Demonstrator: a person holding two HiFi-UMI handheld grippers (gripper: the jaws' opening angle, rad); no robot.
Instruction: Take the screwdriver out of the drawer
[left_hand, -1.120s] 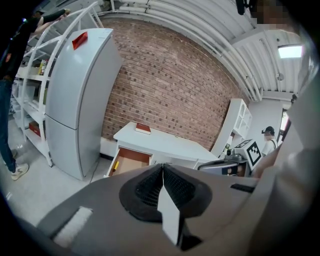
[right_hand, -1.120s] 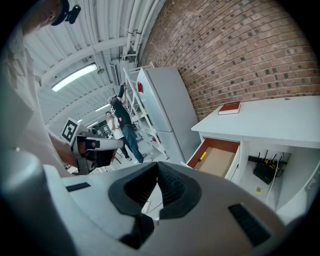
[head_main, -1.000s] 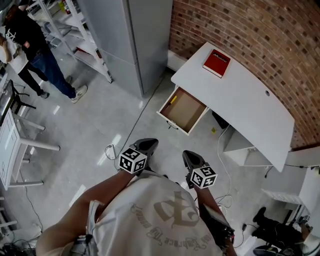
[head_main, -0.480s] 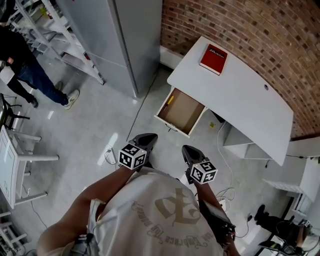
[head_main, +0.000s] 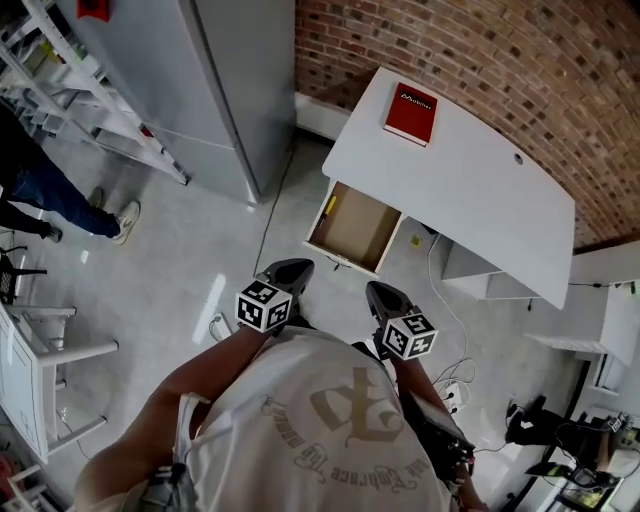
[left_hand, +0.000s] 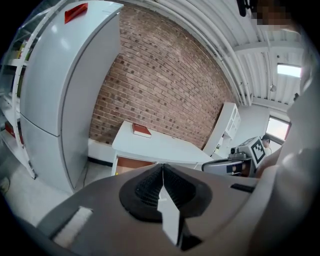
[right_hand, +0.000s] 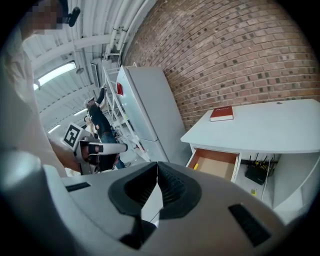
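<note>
Head view, looking steeply down. One white table (head_main: 450, 180) stands against the brick wall at the far side, and one drawer (head_main: 358, 228) hangs open from its left end, towards the person. One screwdriver (head_main: 330, 204) lies inside, seen only as a small yellow piece against the drawer's left wall, at its far corner. Its long axis appears to run along that wall, from near to far; the shaft cannot be made out. The two grippers are held side by side on the near side of the drawer, well apart from it. The left gripper (head_main: 285, 272) has its fingers pressed together on nothing, and the right gripper (head_main: 385, 297) likewise has its fingers together and empty. The screwdriver lies ahead of both, farther into the scene and between them, slightly to the left; the left gripper is judged the nearer, since the tool rests on the drawer's left side. Either pair of fingers must part before it can take hold. Also shown: one red book (head_main: 410, 113) on the table's far left corner.
</note>
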